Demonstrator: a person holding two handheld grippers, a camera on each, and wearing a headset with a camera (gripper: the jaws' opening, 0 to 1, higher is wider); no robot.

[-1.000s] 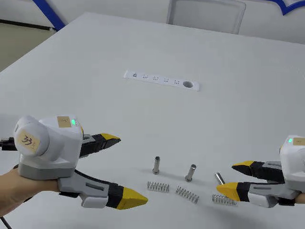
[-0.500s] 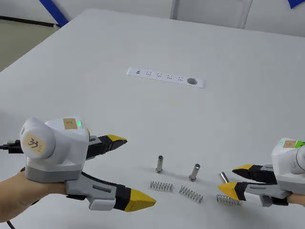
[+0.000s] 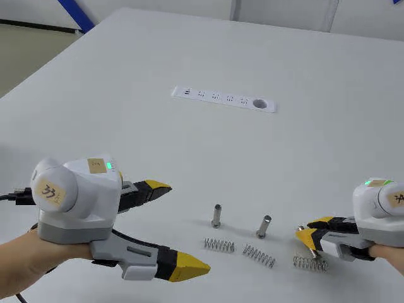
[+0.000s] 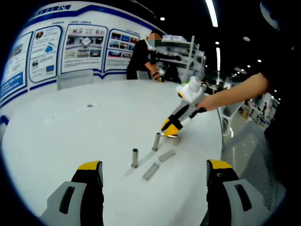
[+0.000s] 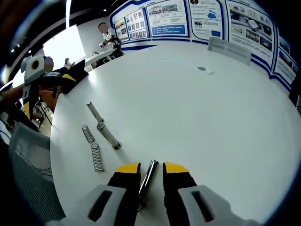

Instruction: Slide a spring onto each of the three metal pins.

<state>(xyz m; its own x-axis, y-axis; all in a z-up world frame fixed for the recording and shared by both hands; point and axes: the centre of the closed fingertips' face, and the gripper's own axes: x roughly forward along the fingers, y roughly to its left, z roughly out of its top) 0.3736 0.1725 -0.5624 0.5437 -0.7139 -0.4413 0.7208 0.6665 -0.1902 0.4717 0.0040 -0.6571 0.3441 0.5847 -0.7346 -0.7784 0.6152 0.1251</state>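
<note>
Currently three metal pins and three springs sit on the near part of the white bench (image 3: 189, 145), and no spring is on a pin. The left pin (image 3: 217, 214) and middle pin (image 3: 264, 226) stand upright and bare, a little apart from each other.

The right pin (image 5: 149, 176) lies between the jaws of the right hand-held gripper (image 3: 308, 230). In the right gripper view the yellow tips flank it closely on both sides, drawn nearly together. Cannot tell whether they press on the pin or only bracket it.

The springs lie flat in a row just on the near side of the pins:
- left spring (image 3: 219, 245), by the left pin
- middle spring (image 3: 259, 255), by the middle pin
- right spring (image 3: 310, 263), just beneath the tips of the right hand-held gripper in the head view

The left hand-held gripper (image 3: 175, 226) is off to the left of the row with its jaws wide apart, holding nothing, tips pointing toward the pins. In the left gripper view the left pin, the middle pin and two springs lie ahead in the gap between its jaws, apart from both. The right hand-held gripper is beyond them.

Farther back on the bench lies a white power strip (image 3: 224, 99), well apart from the pins and springs
</note>
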